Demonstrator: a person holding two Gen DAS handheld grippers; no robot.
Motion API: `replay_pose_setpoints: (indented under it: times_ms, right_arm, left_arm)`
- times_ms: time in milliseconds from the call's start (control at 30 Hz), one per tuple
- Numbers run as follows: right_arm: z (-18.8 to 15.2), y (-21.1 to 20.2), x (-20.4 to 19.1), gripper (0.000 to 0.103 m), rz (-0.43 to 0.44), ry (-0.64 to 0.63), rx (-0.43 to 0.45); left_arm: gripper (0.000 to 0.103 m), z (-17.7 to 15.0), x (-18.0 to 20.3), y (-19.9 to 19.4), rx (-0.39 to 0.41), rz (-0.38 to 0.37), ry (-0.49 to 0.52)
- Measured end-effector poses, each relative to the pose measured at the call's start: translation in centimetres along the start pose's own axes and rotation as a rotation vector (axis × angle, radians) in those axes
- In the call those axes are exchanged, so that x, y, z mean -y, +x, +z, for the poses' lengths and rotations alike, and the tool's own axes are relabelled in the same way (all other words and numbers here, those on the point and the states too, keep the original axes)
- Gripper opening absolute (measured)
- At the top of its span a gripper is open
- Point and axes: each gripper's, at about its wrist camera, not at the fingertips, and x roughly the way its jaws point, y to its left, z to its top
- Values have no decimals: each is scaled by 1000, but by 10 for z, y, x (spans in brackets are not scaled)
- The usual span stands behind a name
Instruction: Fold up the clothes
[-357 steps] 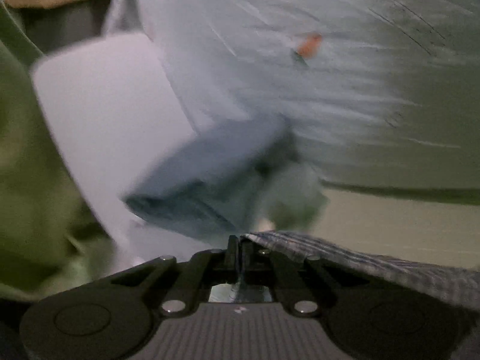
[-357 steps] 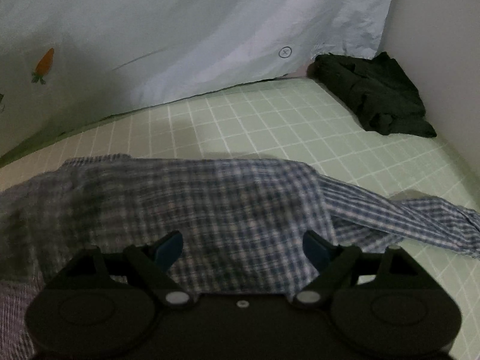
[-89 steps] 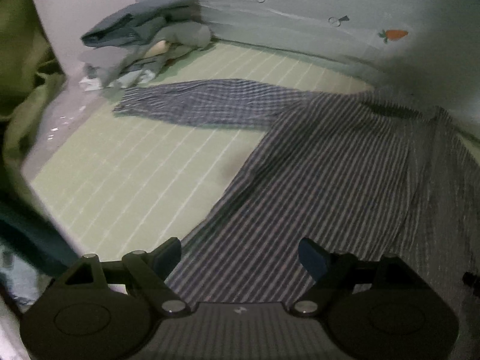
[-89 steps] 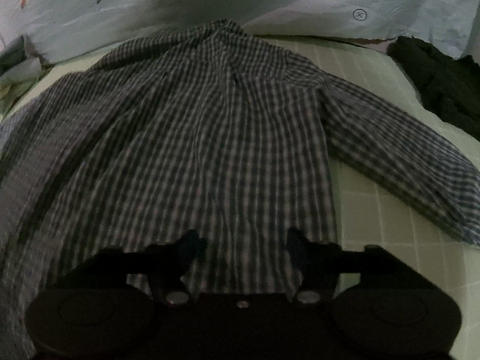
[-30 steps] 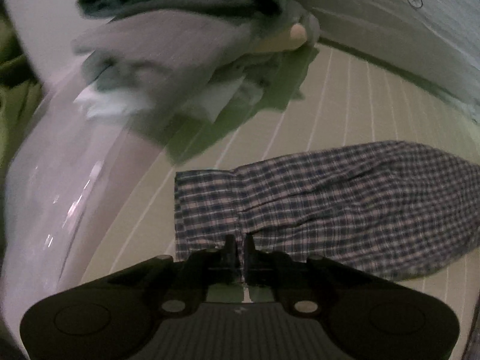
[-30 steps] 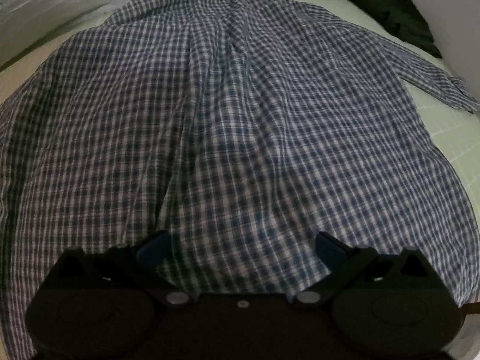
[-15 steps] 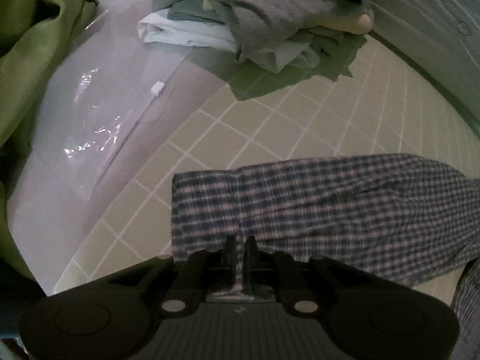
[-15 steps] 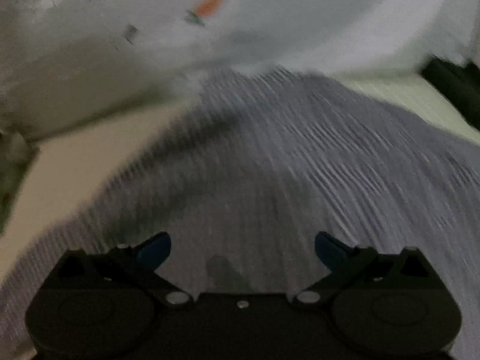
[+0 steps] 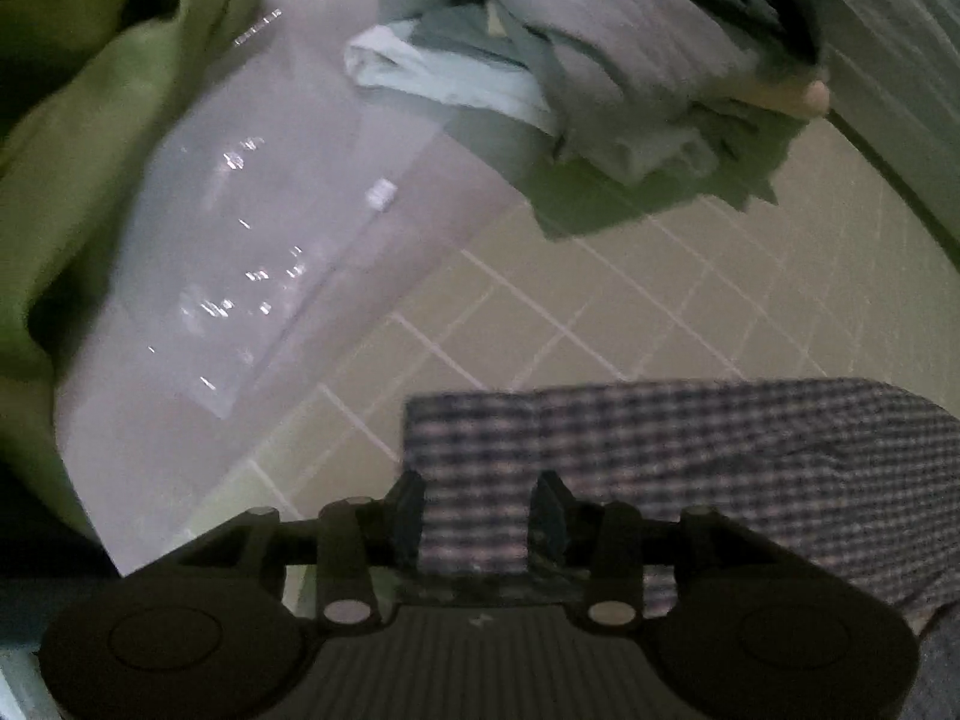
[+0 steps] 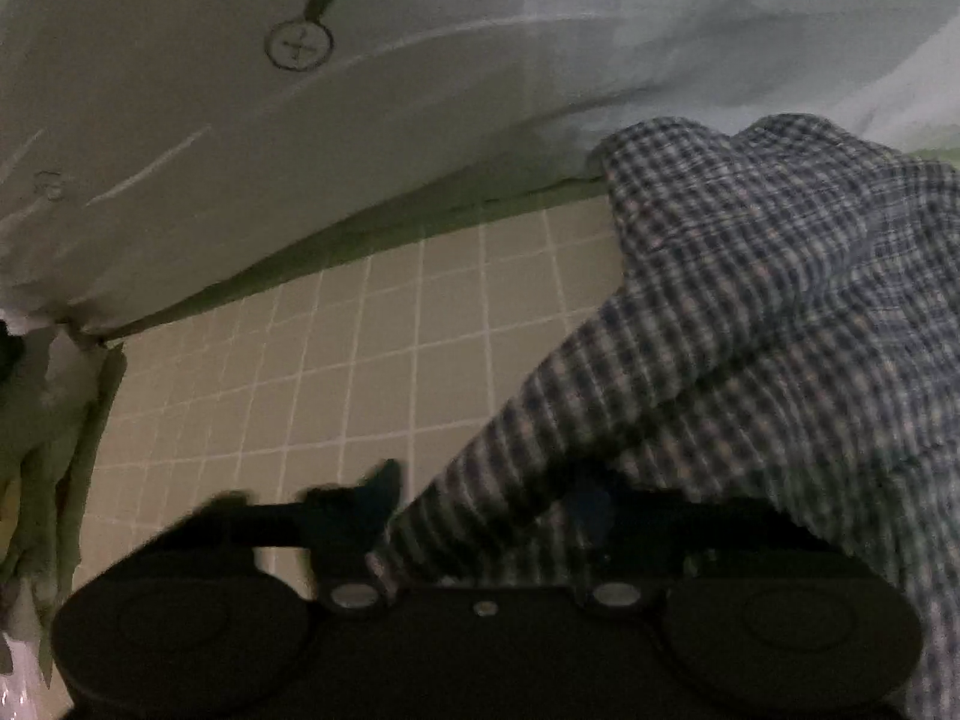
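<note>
Shirt [image 9: 690, 456] cuff lies between left tool's [image 9: 480, 510] parted fingers

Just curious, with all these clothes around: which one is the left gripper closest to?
The checked shirt: its sleeve cuff lies between the left gripper's open fingers, while the grey and pale pile of clothes sits farther off.

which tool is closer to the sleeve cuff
Left. The left tool has the cuff between its open fingers; the right tool straddles another part of the shirt, cuff unseen there.
</note>
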Motion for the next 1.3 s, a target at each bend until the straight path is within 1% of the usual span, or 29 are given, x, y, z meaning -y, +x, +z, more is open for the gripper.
replay_pose_setpoints:
  times_ms: [33, 67, 100, 167, 233, 333, 400, 467, 500, 533, 600, 667, 700, 733, 767, 800, 833, 900, 933, 967, 1000, 1067, 1100, 1133, 1167, 1233, 1300]
  right_arm:
    - [3, 4, -2, 7, -3, -12, 1]
    - [7, 7, -4, 4, -5, -24, 2]
    - [11, 10, -5, 3, -2, -21, 7]
    - [22, 11, 0, 2, 21, 28, 27]
    - [32, 13, 4, 2, 44, 77, 47]
    - [47, 16, 11, 2, 79, 150, 74]
    - [50, 19, 14, 2, 89, 172, 63]
    - [49, 23, 12, 2, 82, 160, 50]
    - [47, 24, 11, 3, 79, 153, 45]
    - [47, 25, 12, 3, 79, 161, 40]
    - [47, 28, 16, 6, 88, 212, 27]
    - [46, 29, 17, 14, 76, 226, 15]
    - [45, 29, 16, 19, 66, 225, 8]
    - [44, 29, 14, 34, 51, 211, 3]
    - [43, 27, 10, 40, 33, 182, 1]
    - [42, 24, 6, 41, 23, 154, 6]
    - [41, 21, 2, 44, 13, 125, 10]
    - [39, 15, -5, 51, -10, 75, 20]
    - [38, 11, -7, 58, -26, 64, 26]
    - [36, 5, -8, 64, -43, 52, 40]
    - [31, -5, -8, 67, -58, 40, 65]
    - [19, -29, -5, 79, -76, 18, 116]
    - [11, -40, -3, 83, -89, 9, 138]
    - [2, -51, -1, 92, -104, -2, 154]
    - [-8, -58, 4, 98, -124, -13, 161]
    - [-31, -66, 19, 99, -179, -34, 146]
    - [-61, -75, 37, 99, -217, -33, 96]
  left_arm:
    - [44, 1, 0, 1, 1, -6, 10]
    - [44, 3, 2, 4, -5, -7, 24]
    - [44, 4, 3, 6, -11, -8, 39]
    - [46, 5, 8, 9, -20, -2, 64]
    - [52, 5, 12, 12, -24, -8, 70]
    - [53, 4, 16, 14, -13, -15, 75]
    - [53, 3, 20, 14, 0, -10, 101]
    - [47, 3, 23, 13, 14, -13, 128]
    - [34, 3, 25, 12, 21, -29, 139]
    - [19, 3, 27, 12, 29, -36, 149]
    - [7, 5, 32, 11, 45, -28, 166]
    - [5, 8, 36, 9, 74, -13, 187]
    - [5, 11, 37, 6, 110, 8, 204]
    - [5, 16, 37, 5, 136, 18, 210]
    - [5, 21, 36, 5, 147, 16, 204]
    - [5, 27, 35, 6, 156, 13, 194]
    - [5, 33, 34, 7, 162, 8, 181]
    - [5, 45, 32, 8, 171, 0, 162]
    - [6, 47, 33, 8, 172, -2, 166]
    - [6, 49, 34, 9, 172, -2, 170]
    - [6, 49, 35, 9, 172, -2, 174]
    - [6, 46, 36, 9, 173, -3, 175]
    - [6, 45, 35, 10, 168, -6, 167]
    - [7, 44, 33, 11, 162, -14, 157]
    - [7, 42, 31, 12, 157, -25, 145]
    - [7, 40, 28, 10, 157, -47, 120]
    - [7, 38, 25, 4, 168, -72, 115]
